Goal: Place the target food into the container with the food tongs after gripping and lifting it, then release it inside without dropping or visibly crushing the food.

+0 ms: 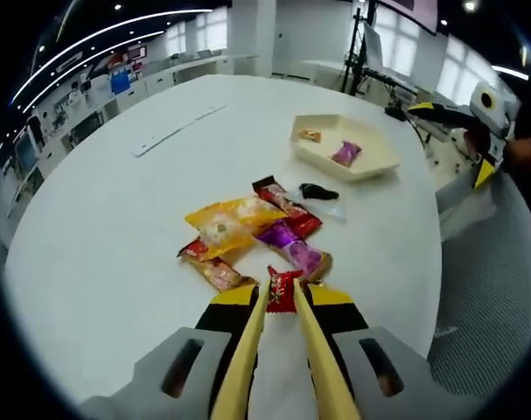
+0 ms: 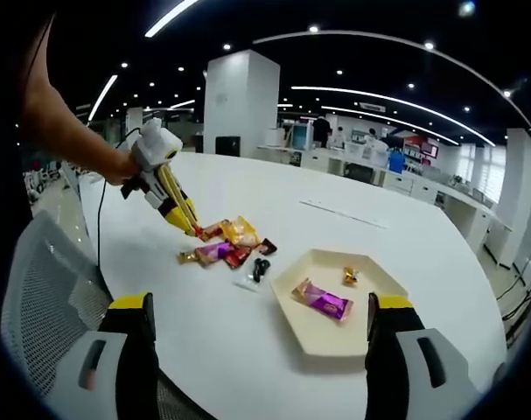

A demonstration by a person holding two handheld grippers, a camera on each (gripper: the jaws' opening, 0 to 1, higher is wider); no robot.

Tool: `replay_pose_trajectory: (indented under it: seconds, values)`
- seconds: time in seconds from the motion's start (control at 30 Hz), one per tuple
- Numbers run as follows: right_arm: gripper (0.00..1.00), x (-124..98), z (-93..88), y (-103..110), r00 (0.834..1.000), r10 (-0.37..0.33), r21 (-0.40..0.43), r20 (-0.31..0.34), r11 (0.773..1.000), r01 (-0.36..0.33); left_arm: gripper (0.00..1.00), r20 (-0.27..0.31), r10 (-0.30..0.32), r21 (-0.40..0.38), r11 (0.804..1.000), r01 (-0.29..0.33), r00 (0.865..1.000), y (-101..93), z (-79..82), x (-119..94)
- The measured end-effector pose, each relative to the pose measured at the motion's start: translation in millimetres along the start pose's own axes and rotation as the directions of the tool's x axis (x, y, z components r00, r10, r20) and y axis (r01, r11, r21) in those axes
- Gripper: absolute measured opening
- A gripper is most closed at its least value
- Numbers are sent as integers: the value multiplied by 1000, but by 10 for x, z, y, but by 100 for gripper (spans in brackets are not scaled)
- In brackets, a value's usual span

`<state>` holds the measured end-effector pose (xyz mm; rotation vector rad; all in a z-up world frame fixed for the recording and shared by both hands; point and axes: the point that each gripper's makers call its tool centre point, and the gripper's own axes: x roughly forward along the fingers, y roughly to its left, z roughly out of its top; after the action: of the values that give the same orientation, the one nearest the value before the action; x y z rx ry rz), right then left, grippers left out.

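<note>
Candy [image 1: 282,289] in a red wrapper sits between the yellow tong tips of the left gripper [image 1: 282,287], jaws nearly closed on it, at the near edge of the snack pile [image 1: 252,234] on the white table [image 1: 116,227]. Pile holds yellow, purple and red packets (plus a black one). Tray [image 1: 344,147] stands apart from the pile, with a purple packet [image 2: 321,300] and a small gold one [image 2: 350,276] inside. Right gripper [image 2: 261,328] is near the tray, jaws spread wide, nothing in them.

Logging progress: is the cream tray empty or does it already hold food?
Not empty. The tray holds a purple wrapped snack and a small orange one; other wrapped snacks lie outside it.
</note>
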<state>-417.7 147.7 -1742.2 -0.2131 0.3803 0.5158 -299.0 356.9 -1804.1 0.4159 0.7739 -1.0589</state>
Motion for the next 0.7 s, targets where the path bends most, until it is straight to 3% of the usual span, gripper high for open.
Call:
replay_pose_trajectory:
  seconds: [0.7]
  values:
    - [99, 0, -3, 2, 1000, 1, -7, -1, 1000, -1, 16, 21, -18, 15, 1000, 18, 1000, -37, 201, -53]
